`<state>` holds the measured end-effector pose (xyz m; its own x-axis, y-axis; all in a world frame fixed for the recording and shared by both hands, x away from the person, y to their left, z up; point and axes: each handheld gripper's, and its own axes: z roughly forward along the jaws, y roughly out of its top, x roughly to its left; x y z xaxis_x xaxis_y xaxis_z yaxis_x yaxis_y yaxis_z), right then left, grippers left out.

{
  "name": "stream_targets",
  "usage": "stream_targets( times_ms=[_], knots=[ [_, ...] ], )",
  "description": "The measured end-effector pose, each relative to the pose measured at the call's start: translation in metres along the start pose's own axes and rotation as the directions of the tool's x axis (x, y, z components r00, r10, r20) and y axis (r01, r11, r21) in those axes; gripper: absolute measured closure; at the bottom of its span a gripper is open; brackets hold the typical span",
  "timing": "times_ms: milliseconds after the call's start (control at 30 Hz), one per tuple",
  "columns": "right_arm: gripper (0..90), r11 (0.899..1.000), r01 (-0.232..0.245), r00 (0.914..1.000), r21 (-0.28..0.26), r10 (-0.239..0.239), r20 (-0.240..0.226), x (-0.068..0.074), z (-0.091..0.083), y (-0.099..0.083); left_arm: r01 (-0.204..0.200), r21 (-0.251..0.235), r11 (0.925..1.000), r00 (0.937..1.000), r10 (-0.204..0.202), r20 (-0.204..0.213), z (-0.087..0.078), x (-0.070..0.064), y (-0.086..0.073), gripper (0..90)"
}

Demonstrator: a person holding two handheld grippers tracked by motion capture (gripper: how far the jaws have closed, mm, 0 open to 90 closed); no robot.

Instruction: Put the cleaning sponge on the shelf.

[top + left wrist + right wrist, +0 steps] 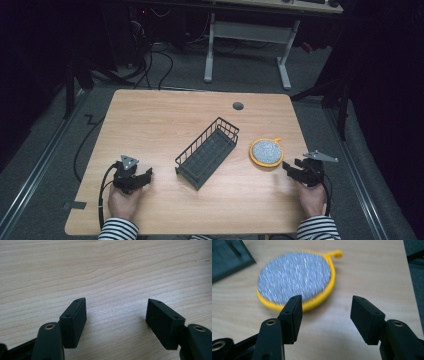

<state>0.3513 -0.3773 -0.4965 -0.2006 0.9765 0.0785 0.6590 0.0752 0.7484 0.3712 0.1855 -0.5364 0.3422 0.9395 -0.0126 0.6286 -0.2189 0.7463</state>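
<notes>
The right gripper (325,315), jaws spread and empty, faces the round yellow-rimmed scrubber (295,277) just ahead, its loop pointing away; the left gripper (116,320) is likewise released.

Lab or recording studio set up around a single work table

A light wooden table (165,115) with a cable grommet hole (238,106) stands on grey carpet (240,70), ringed by dark surroundings; loose black cables (150,62) trail over the floor behind it, a white-legged height-adjustable desk (247,35) stands at the back, and metal rails (35,170) run along the floor at the table's left
</notes>
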Motion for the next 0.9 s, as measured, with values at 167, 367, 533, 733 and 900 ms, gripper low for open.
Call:
stream_targets(
  times_ms=[167,367,533,733,900],
  knots=[
    [43.0,1.0,0.005,0.9999,-0.003,-0.005,-0.013,0.001,0.009,0.023,0.001,0.001,1.0,1.0,-0.001,0.0,0.0,0.0,0.0,33.0],
    [43.0,0.999,-0.027,0.9993,0.025,0.028,-0.027,-0.001,0.03,0.037,0.001,0.001,1.0,1.0,-0.001,0.0,0.0,0.0,0.0,32.8],
    [42.9,0.996,-0.044,0.9989,0.073,0.045,-0.011,-0.003,0.046,0.042,0.0,0.001,1.0,1.0,0.0,0.001,0.0,0.0,0.0,32.6],
    [45.0,0.989,-0.087,0.9954,0.119,0.091,-0.03,-0.009,0.059,0.042,0.004,0.0,1.0,1.0,-0.004,0.003,0.0,0.0,0.0,32.6],
    [58.1,0.985,-0.087,0.9912,0.146,0.1,-0.086,-0.012,0.064,0.041,0.003,0.0,1.0,1.0,-0.003,0.002,0.0,0.0,0.0,32.6]
  ],
)
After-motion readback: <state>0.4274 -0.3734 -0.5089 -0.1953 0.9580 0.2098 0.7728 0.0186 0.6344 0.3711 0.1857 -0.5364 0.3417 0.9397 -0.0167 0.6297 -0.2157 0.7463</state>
